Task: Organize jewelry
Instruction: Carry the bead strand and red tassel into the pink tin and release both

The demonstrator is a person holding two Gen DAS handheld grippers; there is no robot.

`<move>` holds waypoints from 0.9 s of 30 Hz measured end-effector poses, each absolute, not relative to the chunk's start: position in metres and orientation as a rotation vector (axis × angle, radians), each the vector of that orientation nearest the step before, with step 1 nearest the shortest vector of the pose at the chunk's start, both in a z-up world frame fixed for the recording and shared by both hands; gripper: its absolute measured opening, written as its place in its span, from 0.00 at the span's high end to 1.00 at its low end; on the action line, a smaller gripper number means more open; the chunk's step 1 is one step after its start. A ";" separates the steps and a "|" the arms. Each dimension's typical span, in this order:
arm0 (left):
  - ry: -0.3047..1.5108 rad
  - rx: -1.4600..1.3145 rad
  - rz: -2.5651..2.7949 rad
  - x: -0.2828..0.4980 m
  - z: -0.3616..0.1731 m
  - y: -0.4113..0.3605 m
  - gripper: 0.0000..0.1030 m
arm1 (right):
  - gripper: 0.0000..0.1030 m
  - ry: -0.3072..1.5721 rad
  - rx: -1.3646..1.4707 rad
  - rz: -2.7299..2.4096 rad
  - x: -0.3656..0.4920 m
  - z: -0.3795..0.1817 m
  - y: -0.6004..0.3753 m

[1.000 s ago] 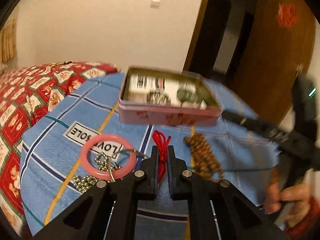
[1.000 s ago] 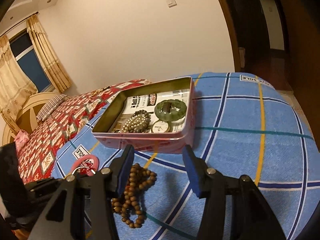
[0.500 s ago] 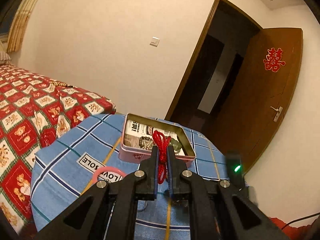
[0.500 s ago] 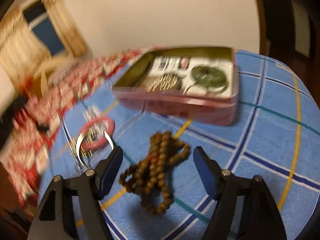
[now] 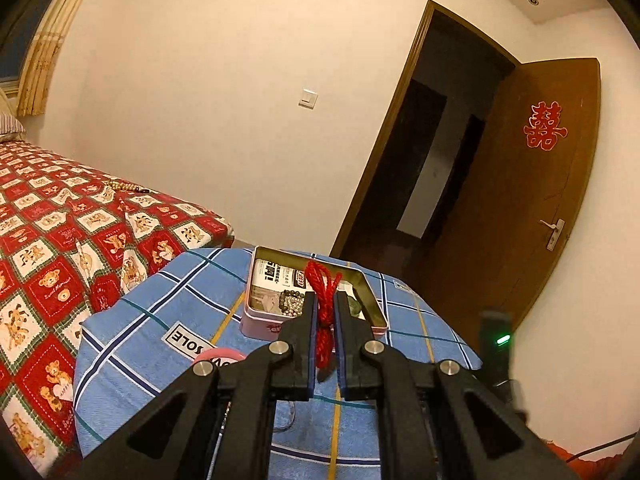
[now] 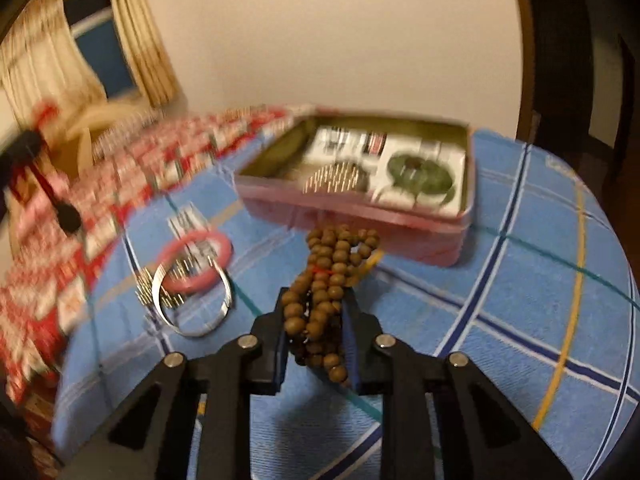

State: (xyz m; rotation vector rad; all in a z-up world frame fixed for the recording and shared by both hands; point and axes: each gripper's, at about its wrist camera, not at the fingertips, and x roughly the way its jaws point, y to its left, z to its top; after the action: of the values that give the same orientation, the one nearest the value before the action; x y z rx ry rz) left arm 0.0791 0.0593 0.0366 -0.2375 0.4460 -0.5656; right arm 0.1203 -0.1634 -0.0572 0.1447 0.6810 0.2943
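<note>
My left gripper (image 5: pixel 325 300) is shut on a red cord bracelet (image 5: pixel 322 292) and holds it up above the blue checked cloth, in front of the open pink tin (image 5: pixel 260 322). My right gripper (image 6: pixel 316 300) is shut on a brown wooden bead string (image 6: pixel 330 276), whose far end reaches the pink tin (image 6: pixel 360 216). The tin holds a green bangle (image 6: pixel 420 170), a pearl bracelet (image 6: pixel 336 176) and a printed card.
A pink bangle (image 6: pixel 194 258), a silver bangle (image 6: pixel 192 308) and a metal bead chain (image 6: pixel 146 292) lie on the cloth left of the beads. The pink bangle (image 5: pixel 218 356) also shows in the left wrist view. A red patterned bed (image 5: pixel 48 248) lies left.
My right gripper has closed on the wooden bead string, having been open around it. My left gripper has lifted the red cord higher above the cloth.
</note>
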 end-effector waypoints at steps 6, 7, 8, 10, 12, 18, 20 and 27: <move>0.457 -0.210 -0.552 0.093 0.030 0.049 0.94 | 0.75 0.556 0.208 0.242 0.113 -0.032 -0.181; 0.456 -0.210 -0.557 0.097 0.030 0.047 0.94 | 0.75 0.545 0.205 0.235 0.115 -0.029 -0.183; 0.453 -0.212 -0.563 0.103 0.031 0.044 0.94 | 0.75 0.534 0.191 0.222 0.117 -0.025 -0.184; 0.444 -0.210 -0.573 0.112 0.033 0.038 0.94 | 0.75 0.516 0.160 0.195 0.125 -0.017 -0.185; 0.435 -0.198 -0.588 0.125 0.037 0.030 0.94 | 0.75 0.499 0.140 0.176 0.132 -0.010 -0.186; 0.417 -0.172 -0.594 0.170 0.047 0.005 0.94 | 0.75 0.467 0.154 0.137 0.177 0.003 -0.190; 0.423 -0.169 -0.592 0.187 0.047 -0.004 0.94 | 0.75 0.478 0.161 0.124 0.196 0.000 -0.190; 0.523 -0.126 -0.551 0.239 0.020 -0.030 0.94 | 0.75 0.570 0.184 0.121 0.248 -0.026 -0.186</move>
State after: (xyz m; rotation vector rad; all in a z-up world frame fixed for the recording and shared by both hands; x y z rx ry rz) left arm 0.2394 -0.0299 0.0201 -0.1255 0.5229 -0.5507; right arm 0.2481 -0.1859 -0.0256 0.1839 0.5698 0.1209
